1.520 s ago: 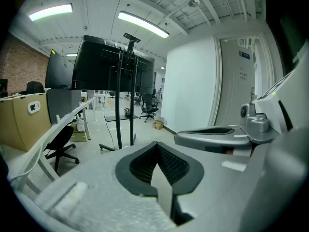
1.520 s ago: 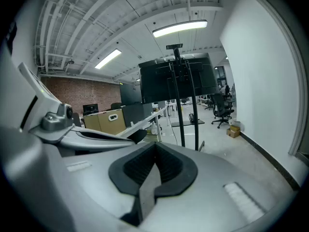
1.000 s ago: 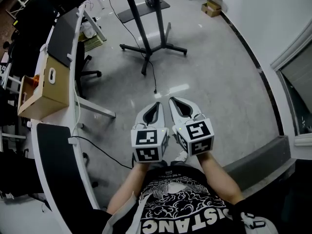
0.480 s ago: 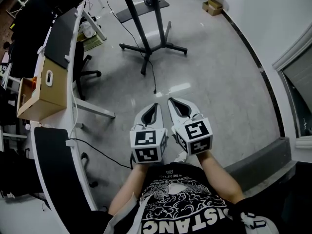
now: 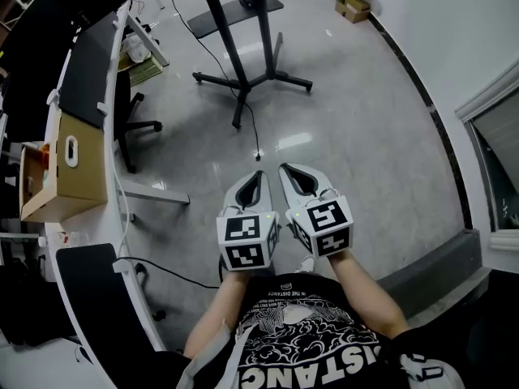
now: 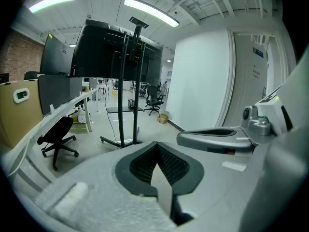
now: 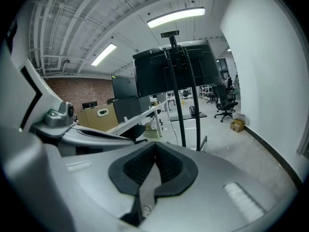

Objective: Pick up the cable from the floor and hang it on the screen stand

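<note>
Nothing done yet. Your left gripper (image 5: 259, 176) and right gripper (image 5: 285, 168) are both pressed together and empty. The cable (image 5: 255, 132) lies on the floor just beyond them, trailing near the screen stand (image 5: 243, 79). Left to do: reach, pinch, lift, hang.

Just ahead of my left gripper (image 5: 259, 173) and right gripper (image 5: 283, 167), the cable (image 5: 255, 132) lies on the floor (image 5: 357, 136), the screen stand (image 5: 229, 35) beyond it. Left of my fingers (image 5: 250, 191) runs the desk (image 5: 122, 186), a box (image 5: 69, 173) on it.
</note>
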The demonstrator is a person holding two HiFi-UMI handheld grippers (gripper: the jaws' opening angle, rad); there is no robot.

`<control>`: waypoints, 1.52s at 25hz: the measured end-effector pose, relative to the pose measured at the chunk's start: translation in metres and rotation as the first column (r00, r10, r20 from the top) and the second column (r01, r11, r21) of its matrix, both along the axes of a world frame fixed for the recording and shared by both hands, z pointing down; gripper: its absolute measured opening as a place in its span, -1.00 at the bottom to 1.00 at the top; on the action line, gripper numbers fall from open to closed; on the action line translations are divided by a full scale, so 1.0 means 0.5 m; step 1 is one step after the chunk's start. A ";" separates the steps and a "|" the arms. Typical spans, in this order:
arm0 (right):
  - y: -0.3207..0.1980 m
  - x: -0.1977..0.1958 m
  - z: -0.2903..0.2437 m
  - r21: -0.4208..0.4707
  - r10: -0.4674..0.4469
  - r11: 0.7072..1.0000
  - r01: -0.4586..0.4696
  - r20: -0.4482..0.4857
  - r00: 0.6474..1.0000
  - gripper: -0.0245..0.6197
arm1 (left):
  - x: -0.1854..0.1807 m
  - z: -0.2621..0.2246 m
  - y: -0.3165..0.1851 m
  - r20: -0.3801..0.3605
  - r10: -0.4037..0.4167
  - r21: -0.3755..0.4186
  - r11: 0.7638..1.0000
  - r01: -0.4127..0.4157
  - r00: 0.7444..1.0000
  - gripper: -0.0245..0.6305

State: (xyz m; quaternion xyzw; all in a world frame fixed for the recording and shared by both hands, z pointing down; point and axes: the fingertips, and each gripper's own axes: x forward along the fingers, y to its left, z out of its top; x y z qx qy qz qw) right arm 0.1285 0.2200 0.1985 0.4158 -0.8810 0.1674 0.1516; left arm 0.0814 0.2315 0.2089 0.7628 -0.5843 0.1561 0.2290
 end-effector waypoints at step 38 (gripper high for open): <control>-0.317 -0.331 0.428 -0.392 -0.052 0.919 -0.045 -0.233 0.971 -0.84 | -0.345 0.372 -0.390 -0.130 0.119 -0.252 0.956 -0.149 0.984 -0.93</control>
